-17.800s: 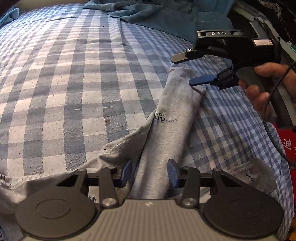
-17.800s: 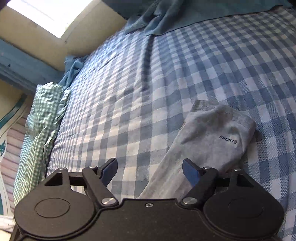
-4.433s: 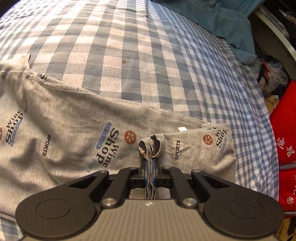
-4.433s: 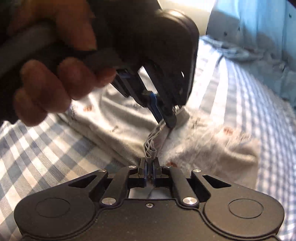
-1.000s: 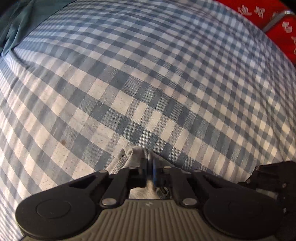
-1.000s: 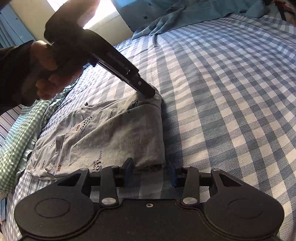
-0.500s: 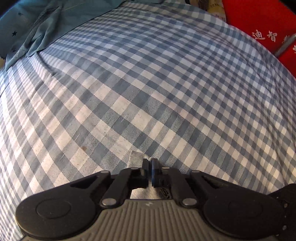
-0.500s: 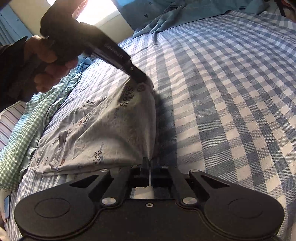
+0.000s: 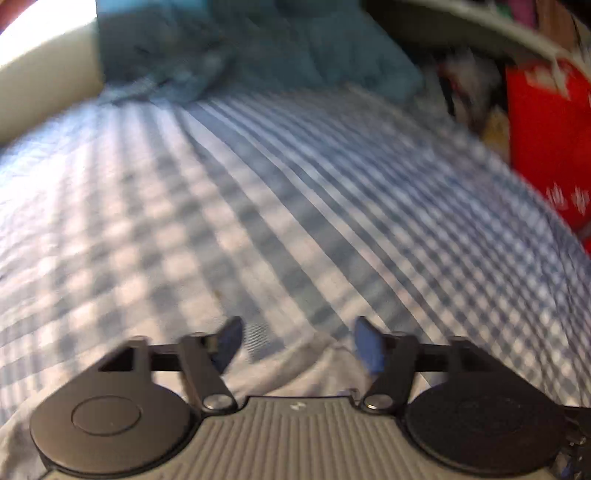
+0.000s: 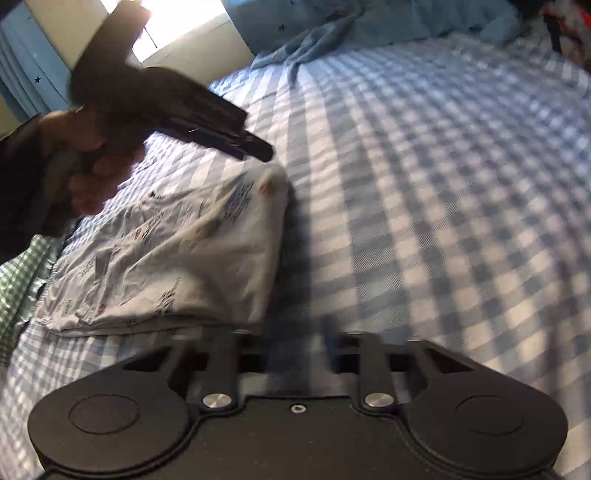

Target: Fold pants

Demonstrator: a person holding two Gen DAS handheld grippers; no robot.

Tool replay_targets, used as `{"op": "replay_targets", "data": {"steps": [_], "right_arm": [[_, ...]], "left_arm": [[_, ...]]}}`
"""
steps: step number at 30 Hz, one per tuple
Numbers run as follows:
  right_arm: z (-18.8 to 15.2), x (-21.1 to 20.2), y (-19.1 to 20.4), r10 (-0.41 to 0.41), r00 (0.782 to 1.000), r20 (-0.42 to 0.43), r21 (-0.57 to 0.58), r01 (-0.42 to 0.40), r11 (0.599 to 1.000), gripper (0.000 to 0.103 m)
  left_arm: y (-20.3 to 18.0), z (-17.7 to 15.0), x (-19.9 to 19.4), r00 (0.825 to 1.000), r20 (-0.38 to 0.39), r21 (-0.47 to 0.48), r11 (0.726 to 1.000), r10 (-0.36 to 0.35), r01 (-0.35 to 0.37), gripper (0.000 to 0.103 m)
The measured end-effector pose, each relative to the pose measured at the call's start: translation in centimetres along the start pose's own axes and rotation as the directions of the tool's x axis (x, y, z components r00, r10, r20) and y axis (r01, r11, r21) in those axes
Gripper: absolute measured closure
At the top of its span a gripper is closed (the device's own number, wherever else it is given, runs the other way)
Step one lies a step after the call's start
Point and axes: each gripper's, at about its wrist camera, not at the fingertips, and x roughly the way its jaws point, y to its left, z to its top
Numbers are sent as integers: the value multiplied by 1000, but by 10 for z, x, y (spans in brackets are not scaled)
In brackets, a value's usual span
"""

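The grey printed pants point(image 10: 177, 258) lie folded into a flat bundle on the blue checked bed sheet point(image 10: 424, 184). My left gripper point(image 9: 295, 343) is open and empty, its blue pads just above the far corner of the pants point(image 9: 295, 373). In the right wrist view it hovers over that corner point(image 10: 255, 146), blurred by motion. My right gripper point(image 10: 291, 350) is open and empty, just off the near corner of the bundle.
A crumpled blue blanket point(image 10: 332, 26) lies at the head of the bed under a bright window. A green checked cloth point(image 10: 18, 280) hangs at the left edge. Red bags point(image 9: 546, 140) and clutter stand beside the bed's right edge.
Both grippers have opened and let go of the pants. They have lifted slightly off the bundle, which now lies flat on the sheet.
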Motion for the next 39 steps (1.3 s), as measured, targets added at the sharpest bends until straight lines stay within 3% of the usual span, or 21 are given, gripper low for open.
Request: {"op": "replay_targets", "data": {"steps": [3,6,7,10,11,12,13,14,15,16,19,20,21,23,25,27,29,33,35,37,39], "right_arm": [[27,11,-1,5,999,33,-64,-3,998,34],[58,34,10,49,996,73,-173,-35,984,26],[68,45,17,73,995,73,-203,-57,977,24],[85,83,44,125,992,32,-337,-107,936,21],[85,95,52,125,992,12,-401,-110,909,19],[82,107,56,96,995,2,-470,-84,879,19],[80,118,53,45,999,5,-524,-36,851,19],[80,128,39,7,1000,17,-526,3,851,8],[86,131,20,15,1000,24,-452,-2,892,1],[93,132,-2,9,1000,13,-356,-3,935,1],[105,114,-8,16,999,44,-338,0,941,3],[108,104,-2,34,998,58,-339,-13,941,7],[109,97,7,65,996,68,-341,-39,939,7],[108,93,31,102,990,93,-394,-58,917,2],[102,107,57,34,994,107,-495,23,868,1],[101,138,69,-126,987,95,-553,158,818,2],[108,154,55,-191,975,109,-523,220,823,1],[124,122,40,-171,973,153,-443,222,869,6],[111,98,51,-151,974,167,-463,213,860,4],[86,81,72,-91,986,143,-484,150,862,1],[52,76,94,-40,996,82,-528,77,846,1]], "left_arm": [[26,-40,-43,982,78,-114,980,170,-160,7],[54,-97,-59,955,1,-222,931,298,-290,7],[62,-116,-56,938,-58,-238,908,342,-346,8],[95,-162,-43,864,-227,-302,811,449,-501,15],[109,-176,-45,864,-243,-355,789,440,-501,8],[120,-185,-50,877,-225,-425,768,424,-480,4],[133,-195,-57,866,-238,-475,725,440,-499,4],[139,-199,-61,871,-238,-505,711,430,-489,2],[143,-201,-64,880,-234,-518,713,413,-472,2],[142,-201,-67,876,-240,-505,717,419,-481,3],[127,-191,-82,852,-201,-445,730,483,-519,8],[117,-186,-84,850,-157,-450,730,503,-515,7],[112,-180,-89,863,-109,-466,741,494,-483,3],[107,-168,-83,880,-62,-484,757,471,-440,0],[115,-157,-58,860,-144,-456,739,489,-496,1],[132,-157,-28,832,-262,-410,724,490,-555,0],[143,-161,-32,861,-220,-461,729,459,-506,0],[145,-163,-60,862,-179,-487,719,474,-497,1],[138,-165,-72,876,-144,-527,714,460,-462,0],[127,-166,-75,891,-132,-545,719,434,-431,0],[115,-168,-63,904,-175,-533,734,391,-421,0]]}}
